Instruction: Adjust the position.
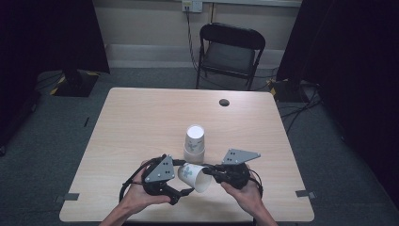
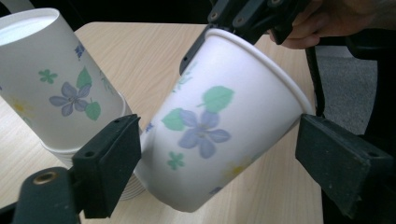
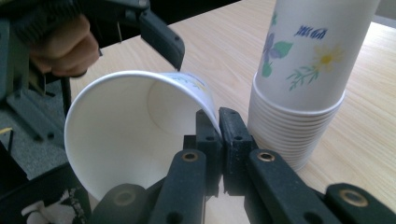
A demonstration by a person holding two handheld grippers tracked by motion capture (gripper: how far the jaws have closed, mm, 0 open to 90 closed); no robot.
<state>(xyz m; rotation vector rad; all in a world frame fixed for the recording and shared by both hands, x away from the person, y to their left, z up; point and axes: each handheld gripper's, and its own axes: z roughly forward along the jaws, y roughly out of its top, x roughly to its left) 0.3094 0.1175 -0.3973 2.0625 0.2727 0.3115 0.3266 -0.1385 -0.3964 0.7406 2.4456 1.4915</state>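
A single white paper cup with a flower print lies tilted on its side just above the table's front edge. My right gripper is shut on the cup's rim, one jaw inside the mouth and one outside. My left gripper stands open around the cup's body, with a black pad close on either side. A stack of matching cups stands upside down right behind the held cup.
The wooden table has a small round hole near its far edge. A black folding chair stands beyond the table. Cables run over the grey floor at the right.
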